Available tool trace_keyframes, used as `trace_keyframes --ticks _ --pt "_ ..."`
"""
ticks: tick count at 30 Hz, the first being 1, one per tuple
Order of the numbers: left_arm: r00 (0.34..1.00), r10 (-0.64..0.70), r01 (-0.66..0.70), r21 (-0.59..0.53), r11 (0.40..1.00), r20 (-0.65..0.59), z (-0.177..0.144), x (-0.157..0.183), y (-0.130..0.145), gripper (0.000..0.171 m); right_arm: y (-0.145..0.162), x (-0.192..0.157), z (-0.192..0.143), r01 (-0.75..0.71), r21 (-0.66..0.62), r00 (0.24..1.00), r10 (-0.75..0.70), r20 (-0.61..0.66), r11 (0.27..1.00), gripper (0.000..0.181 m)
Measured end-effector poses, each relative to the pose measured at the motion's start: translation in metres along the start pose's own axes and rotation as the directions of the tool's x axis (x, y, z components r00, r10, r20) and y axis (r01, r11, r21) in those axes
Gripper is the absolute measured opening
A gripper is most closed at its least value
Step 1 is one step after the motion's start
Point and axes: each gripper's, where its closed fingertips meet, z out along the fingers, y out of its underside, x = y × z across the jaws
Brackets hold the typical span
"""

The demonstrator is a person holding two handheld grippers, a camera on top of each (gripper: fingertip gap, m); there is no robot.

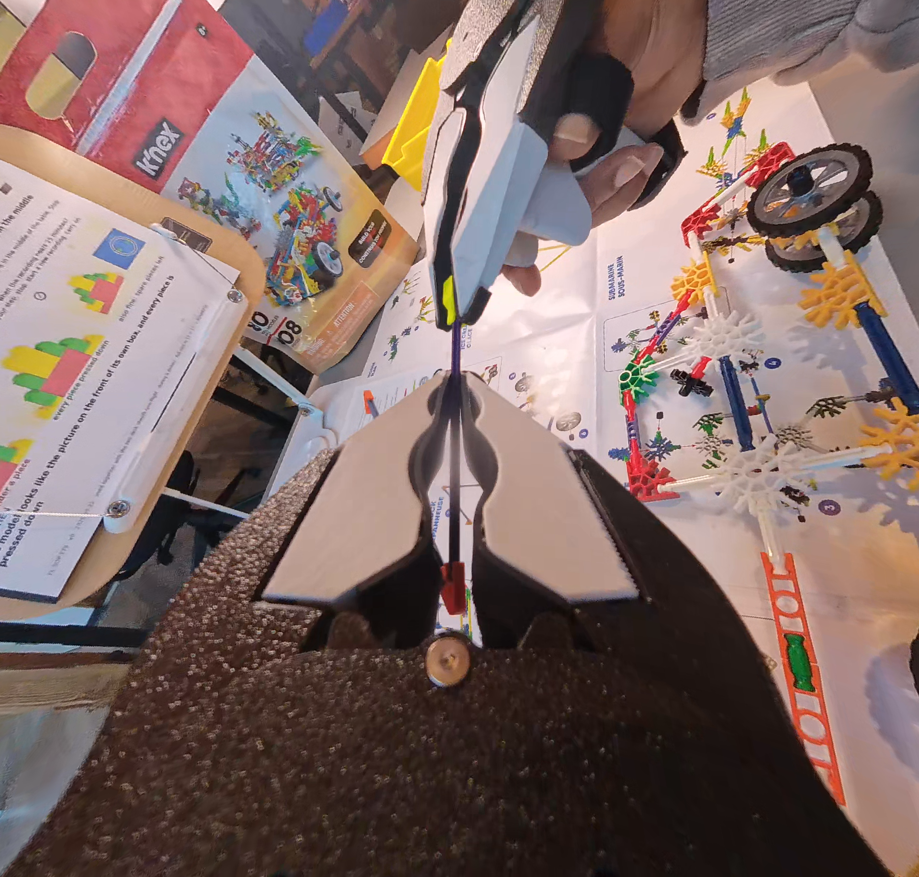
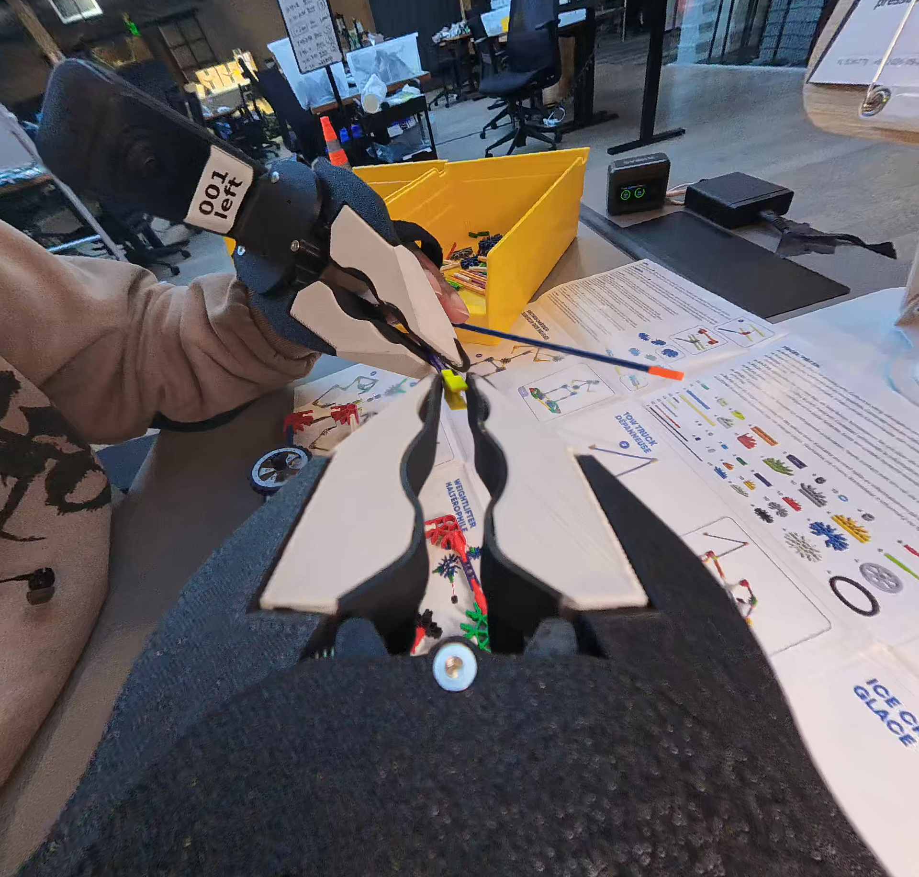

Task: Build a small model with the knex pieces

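The left gripper (image 1: pixel 453 380) pinches a long blue rod (image 2: pixel 557 348). The right gripper (image 2: pixel 455 385) pinches the yellow clip (image 2: pixel 453 386) on its near end.

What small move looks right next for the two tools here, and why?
Probably press the right tool with its yellow connector straight along the blue rod held by the left tool. The connector sits right at the rod's end and roughly in line with it; whether it has seated cannot be told.

Warm bright light, fisheye-bent edges, sharp shadows.
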Motion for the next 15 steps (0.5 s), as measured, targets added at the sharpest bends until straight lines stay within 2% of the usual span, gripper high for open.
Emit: trace_keyframes --ticks 5,7,10,13,15 --pt "0.999 -0.023 0.023 0.0 1.0 -0.028 0.002 0.005 0.0 0.0 0.0 -0.003 -0.003 0.091 -0.021 0.996 -0.091 -0.002 0.996 0.005" --pt "0.986 -0.094 0.091 -0.023 0.996 -0.138 0.003 0.018 0.003 0.005 0.008 -0.006 -0.004 0.179 -0.072 0.984 -0.179 0.003 0.981 0.005" --pt "0.93 -0.209 0.23 0.033 0.973 -0.303 -0.004 0.035 -0.009 0.014 0.01 -0.021 -0.004 0.25 -0.075 0.967 -0.245 0.071 0.965 0.004" --pt "0.891 -0.273 0.319 0.071 0.945 -0.364 -0.01 0.036 -0.019 0.001 0.013 -0.031 -0.006 0.285 -0.083 0.955 -0.274 0.117 0.955 0.004" --pt "0.863 -0.32 0.372 0.063 0.926 -0.391 -0.01 0.035 -0.021 0.001 0.011 -0.033 -0.008 0.293 -0.078 0.952 -0.283 0.118 0.953 0.004"
